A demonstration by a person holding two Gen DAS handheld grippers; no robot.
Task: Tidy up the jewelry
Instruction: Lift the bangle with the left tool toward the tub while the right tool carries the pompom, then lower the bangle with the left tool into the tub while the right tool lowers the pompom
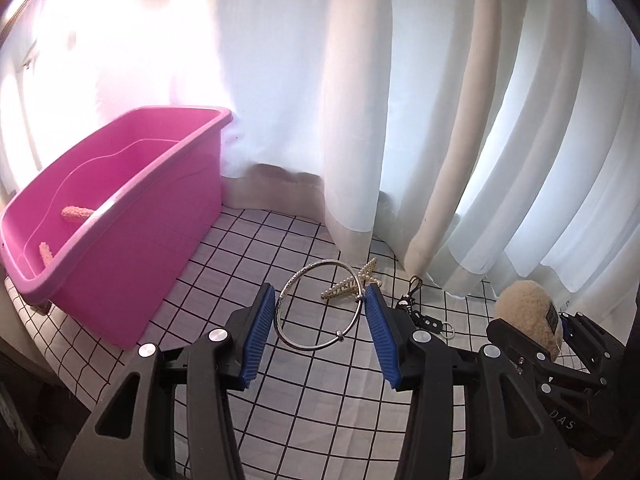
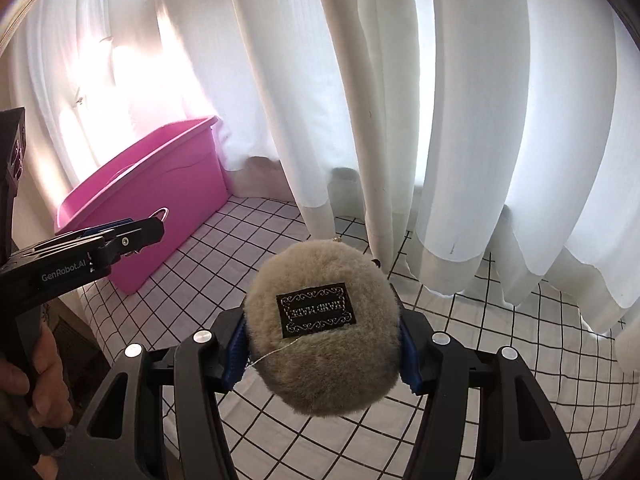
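Note:
My left gripper (image 1: 320, 292) is shut on a thin silver bangle (image 1: 304, 345), which spans the gap between the blue pads (image 1: 260, 340) and hangs above the checked tablecloth (image 1: 320, 408). My right gripper (image 2: 320, 320) is shut on a fluffy beige pouch (image 2: 320, 376) with a black label; the pouch hides the fingertips. In the left wrist view that gripper (image 1: 560, 340) and pouch (image 1: 524, 308) are at the right. A pink bin (image 1: 140, 248) stands at the left with two peach pearl clips (image 1: 78, 213) inside. A pearl hair clip (image 1: 348, 288) lies on the cloth.
A black keychain charm (image 1: 416, 312) lies beside the pearl clip. White curtains (image 2: 460, 120) hang along the back of the table. The right wrist view shows the pink bin (image 2: 168, 192), the left gripper (image 2: 140, 236) and a hand (image 2: 44, 380) on its handle.

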